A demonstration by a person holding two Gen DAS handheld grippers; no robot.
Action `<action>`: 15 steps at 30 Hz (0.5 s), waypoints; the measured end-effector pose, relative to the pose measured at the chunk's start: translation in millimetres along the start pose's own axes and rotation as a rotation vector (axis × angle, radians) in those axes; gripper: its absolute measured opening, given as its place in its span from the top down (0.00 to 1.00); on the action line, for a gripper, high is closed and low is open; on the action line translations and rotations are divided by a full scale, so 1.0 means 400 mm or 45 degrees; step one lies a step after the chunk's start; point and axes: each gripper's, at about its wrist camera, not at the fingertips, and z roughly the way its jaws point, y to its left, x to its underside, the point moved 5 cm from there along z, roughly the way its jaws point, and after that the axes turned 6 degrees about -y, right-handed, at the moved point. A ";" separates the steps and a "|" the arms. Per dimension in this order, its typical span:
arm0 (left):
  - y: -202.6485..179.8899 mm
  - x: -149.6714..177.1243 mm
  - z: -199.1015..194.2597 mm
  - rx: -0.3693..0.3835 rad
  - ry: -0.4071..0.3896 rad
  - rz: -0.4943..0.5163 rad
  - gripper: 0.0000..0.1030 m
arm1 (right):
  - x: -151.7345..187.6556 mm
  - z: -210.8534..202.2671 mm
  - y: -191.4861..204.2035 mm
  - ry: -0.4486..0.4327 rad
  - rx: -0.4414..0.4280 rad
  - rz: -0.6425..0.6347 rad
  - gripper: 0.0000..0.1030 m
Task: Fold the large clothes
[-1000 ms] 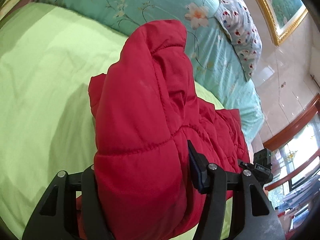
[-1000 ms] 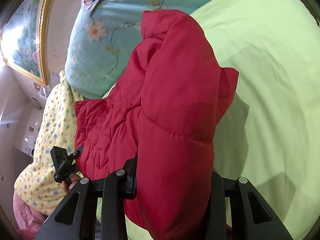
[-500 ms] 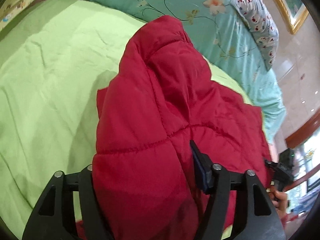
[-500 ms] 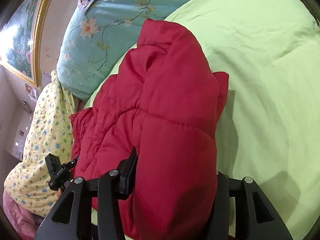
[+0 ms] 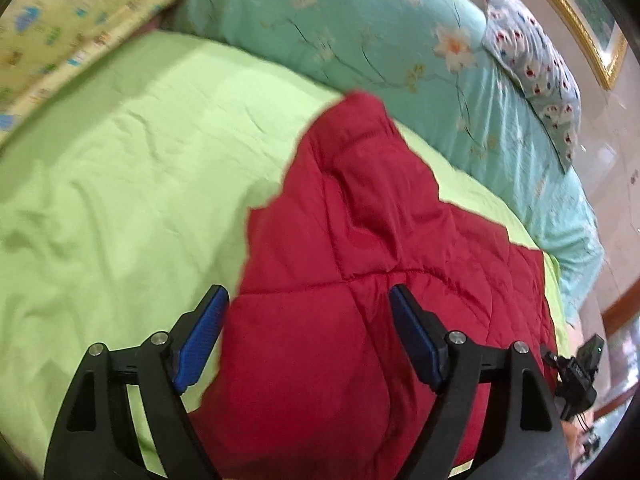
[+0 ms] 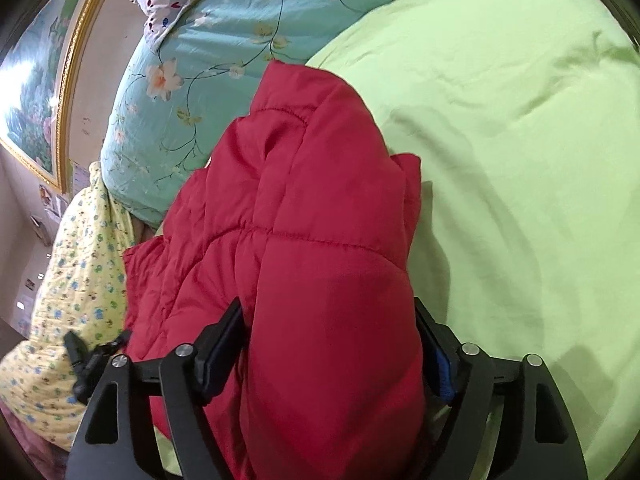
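Red quilted jacket (image 5: pixel 360 280) lies on the green bed cover (image 5: pixel 120 200), just laid over in a fold; the left tongs (image 5: pixel 308 336) have just spread wide, clear of it; the right tongs (image 6: pixel 332 352) have just widened too, the padding bulging between them; next, I'd judge, both draw back and seek a fresh edge.

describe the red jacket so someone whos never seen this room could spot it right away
Find the bed's light green sheet, bordered by a teal floral quilt and a yellow patterned blanket. On the green lies the red jacket, puffy, stitched in quilted panels and folded over itself. It is the only plain red thing there.
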 end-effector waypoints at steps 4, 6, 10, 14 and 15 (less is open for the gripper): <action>0.023 -0.012 -0.066 -0.058 -0.093 -0.021 0.20 | -0.003 -0.020 0.012 -0.085 0.105 -0.085 0.17; 0.019 -0.009 -0.086 -0.028 -0.102 -0.021 0.20 | -0.004 -0.030 0.021 -0.119 0.144 -0.126 0.17; -0.018 0.019 -0.101 0.009 -0.091 0.027 0.20 | -0.008 -0.063 0.039 -0.198 0.199 -0.196 0.17; -0.082 0.079 -0.088 0.034 -0.022 0.122 0.20 | -0.017 -0.114 0.058 -0.321 0.225 -0.234 0.17; -0.098 0.094 -0.084 0.038 -0.003 0.149 0.20 | -0.018 -0.127 0.065 -0.351 0.227 -0.249 0.17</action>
